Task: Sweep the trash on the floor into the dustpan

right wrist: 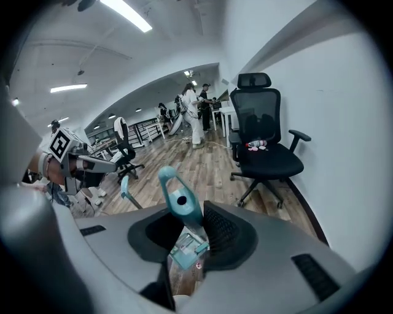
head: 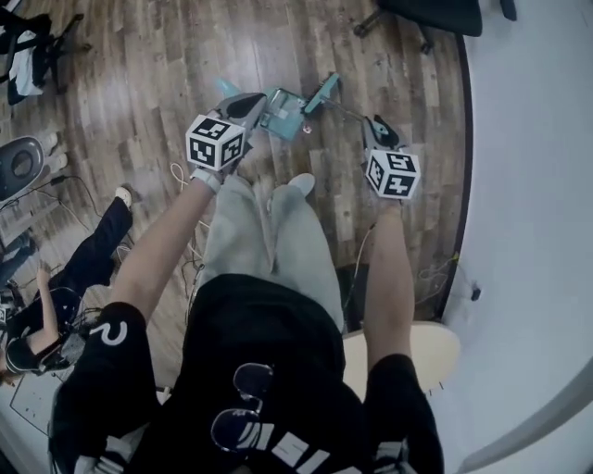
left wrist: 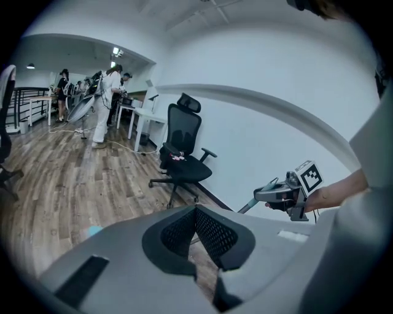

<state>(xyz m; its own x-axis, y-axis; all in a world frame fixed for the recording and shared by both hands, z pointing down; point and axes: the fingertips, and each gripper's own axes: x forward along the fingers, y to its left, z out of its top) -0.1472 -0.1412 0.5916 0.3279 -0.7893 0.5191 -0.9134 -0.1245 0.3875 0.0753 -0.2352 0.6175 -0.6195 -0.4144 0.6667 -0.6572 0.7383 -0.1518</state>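
Jaws of right gripper [right wrist: 187,216] pinched teal broom handle [right wrist: 178,197]. Left gripper [left wrist: 196,228] jaws pressed together, seemingly on thin dustpan pole [right wrist: 132,201]. Teal dustpan [head: 283,111] sat on wood floor [head: 139,83], just past left gripper. Broom head [head: 321,93] just beside dustpan. Black office chair [right wrist: 267,153] well beyond dustpan, near wall [right wrist: 344,122].

Cool, dim, bluish light fills all three views. Ceiling strips [right wrist: 126,13] burn white and slightly blown out in the right gripper view; a small lamp [left wrist: 115,51] glows at the far end in the left. The wall [left wrist: 264,116] is evenly lit, shadows under the chair [right wrist: 270,160] soft. Fisheye distortion bows the floor [head: 167,74] and wall lines, and black vignetting rings both gripper views. The nearest foreground blurs, though the broom handle [right wrist: 178,196] holds focus.
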